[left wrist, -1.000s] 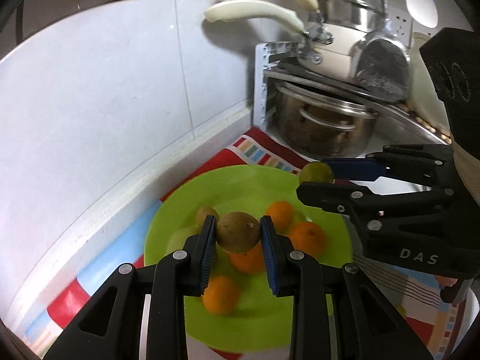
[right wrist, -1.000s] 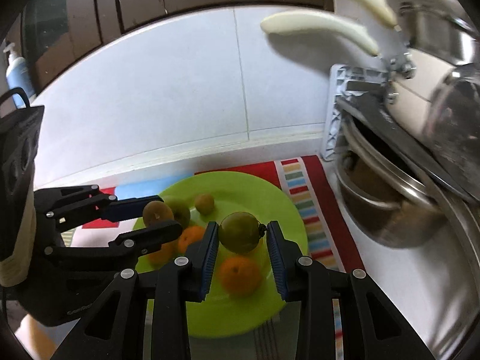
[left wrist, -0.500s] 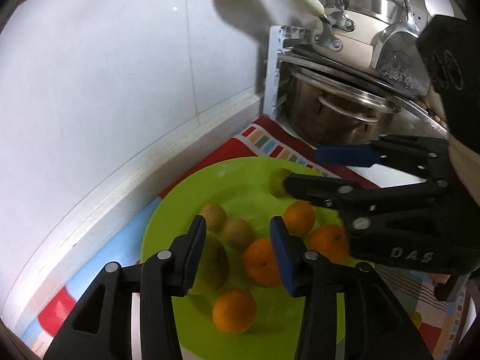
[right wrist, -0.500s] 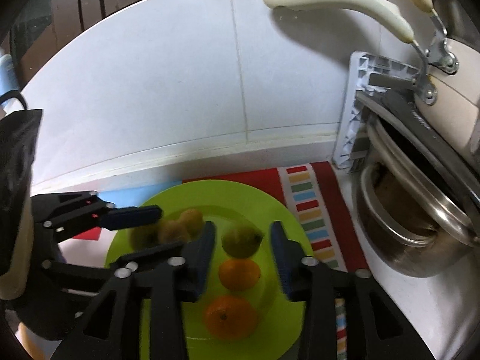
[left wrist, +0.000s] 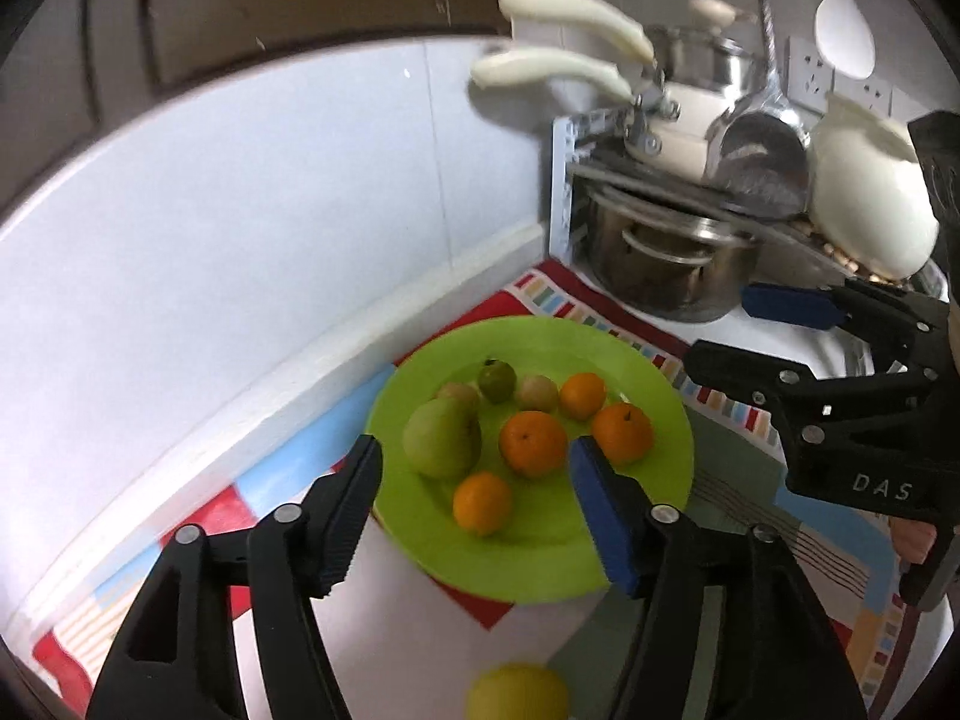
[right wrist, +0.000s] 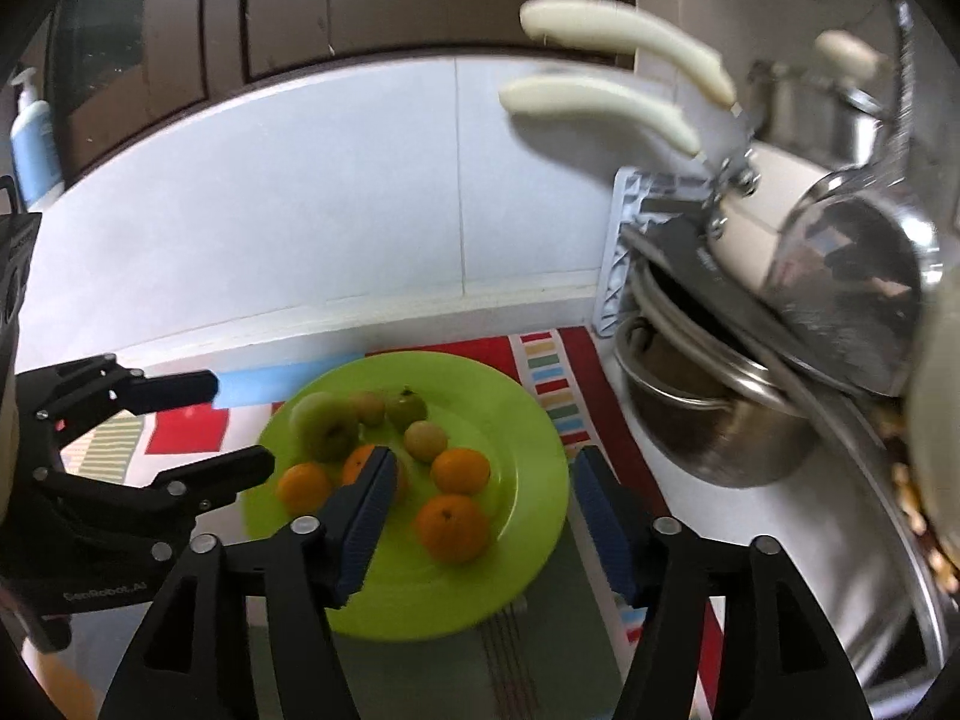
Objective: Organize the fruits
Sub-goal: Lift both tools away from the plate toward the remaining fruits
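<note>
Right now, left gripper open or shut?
Open. The left gripper holds nothing; its fingers spread wide above the green plate.

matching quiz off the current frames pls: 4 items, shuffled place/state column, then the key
Items:
1. left gripper
2. large pale green fruit
3. steel pot
4. yellow fruit

Places/states:
A. off the green plate, at the bottom edge of the left wrist view
B. under the rack shelf, beside the mat
C. open, holding nothing
D. on the plate, on the wall side of the oranges

Pairs: 1-C, 2-D, 3-B, 4-A
</note>
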A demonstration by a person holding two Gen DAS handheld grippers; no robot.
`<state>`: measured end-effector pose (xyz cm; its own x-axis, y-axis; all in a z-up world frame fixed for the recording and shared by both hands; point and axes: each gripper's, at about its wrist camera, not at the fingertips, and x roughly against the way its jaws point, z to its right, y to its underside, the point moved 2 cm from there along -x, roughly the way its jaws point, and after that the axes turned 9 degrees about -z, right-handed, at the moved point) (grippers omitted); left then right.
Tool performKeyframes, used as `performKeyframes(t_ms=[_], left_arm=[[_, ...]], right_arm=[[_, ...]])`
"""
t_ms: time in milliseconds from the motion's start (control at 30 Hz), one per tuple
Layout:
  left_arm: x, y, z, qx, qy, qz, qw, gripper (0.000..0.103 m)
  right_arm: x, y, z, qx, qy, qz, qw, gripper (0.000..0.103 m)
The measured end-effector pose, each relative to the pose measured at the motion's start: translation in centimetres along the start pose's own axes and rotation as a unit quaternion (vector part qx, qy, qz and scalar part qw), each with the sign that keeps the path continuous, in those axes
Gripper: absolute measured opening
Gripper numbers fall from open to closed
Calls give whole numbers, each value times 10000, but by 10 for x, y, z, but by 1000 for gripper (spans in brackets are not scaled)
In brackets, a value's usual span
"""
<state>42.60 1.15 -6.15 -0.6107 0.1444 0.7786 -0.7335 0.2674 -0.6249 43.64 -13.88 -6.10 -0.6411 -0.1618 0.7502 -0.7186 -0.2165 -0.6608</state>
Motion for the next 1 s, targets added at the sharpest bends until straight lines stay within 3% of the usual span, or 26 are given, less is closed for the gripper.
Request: performKeyframes(t_ms=[500,767,1000], left_arm=[[100,42,4,153,-506,647,9965,91],[111,76,6,252,-622,629,9958,93],[97,103,6,246,-696,371,9966,94]], right_arm=[[98,40,-25,-230,441,507,9975,79],[102,77,-35,-467,251,317,9981,81],[94,105,-37,-627,534,154,9965,81]])
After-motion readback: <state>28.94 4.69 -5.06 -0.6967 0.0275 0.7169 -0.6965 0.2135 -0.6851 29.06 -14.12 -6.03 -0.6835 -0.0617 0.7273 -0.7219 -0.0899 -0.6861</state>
